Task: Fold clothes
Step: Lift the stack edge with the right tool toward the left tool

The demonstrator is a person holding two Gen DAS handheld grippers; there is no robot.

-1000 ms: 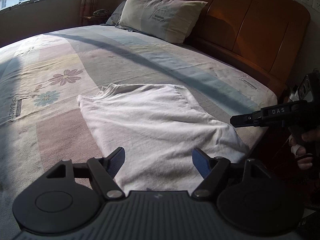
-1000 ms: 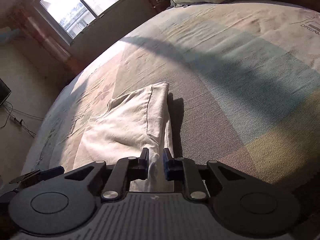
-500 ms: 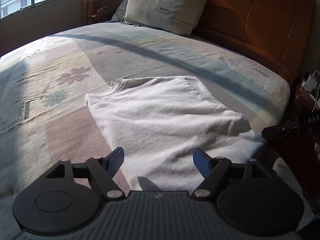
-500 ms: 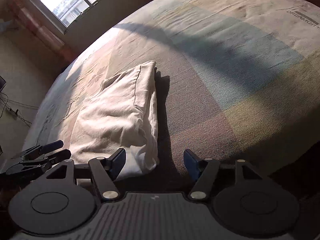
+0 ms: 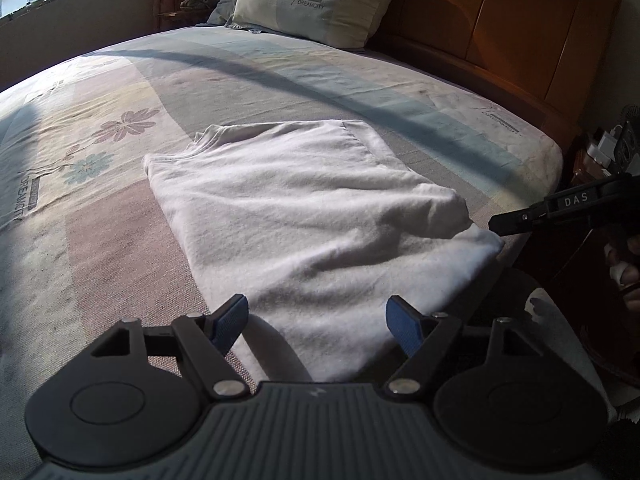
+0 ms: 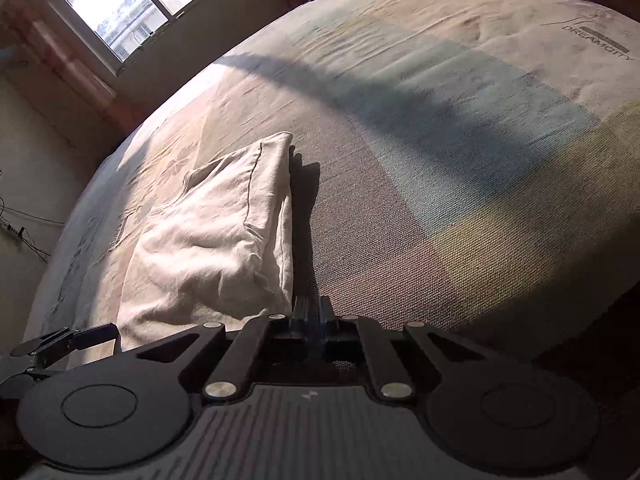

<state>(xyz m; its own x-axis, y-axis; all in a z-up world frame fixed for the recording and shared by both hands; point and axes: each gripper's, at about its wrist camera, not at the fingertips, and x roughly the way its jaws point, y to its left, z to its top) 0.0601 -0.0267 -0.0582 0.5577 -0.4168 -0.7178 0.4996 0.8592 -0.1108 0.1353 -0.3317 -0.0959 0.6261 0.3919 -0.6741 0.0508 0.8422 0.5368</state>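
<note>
A white folded garment (image 5: 304, 216) lies flat on the patterned bed sheet (image 5: 100, 240). My left gripper (image 5: 316, 320) hangs open over the garment's near edge, its blue pads (image 5: 232, 320) apart with cloth below them. In the right wrist view the same garment (image 6: 208, 248) lies to the left. The jaws of my right gripper (image 6: 314, 316) are closing and stand almost together just right of the garment's near corner, with no cloth seen between them. The left wrist view shows the right gripper (image 5: 504, 224) as a thin black tip beside that corner.
A pillow (image 5: 320, 0) leans on the wooden headboard (image 5: 500, 32) at the far end. Plugs and a charger (image 5: 608, 144) sit on a stand off the bed's right side. A person's fingers (image 5: 624, 268) hold the right tool. A window (image 6: 132, 4) lights the far left.
My right gripper held the garment's edge a second ago, let it drop and opened wide, and has now come together again beside the corner. The left gripper stayed open.
</note>
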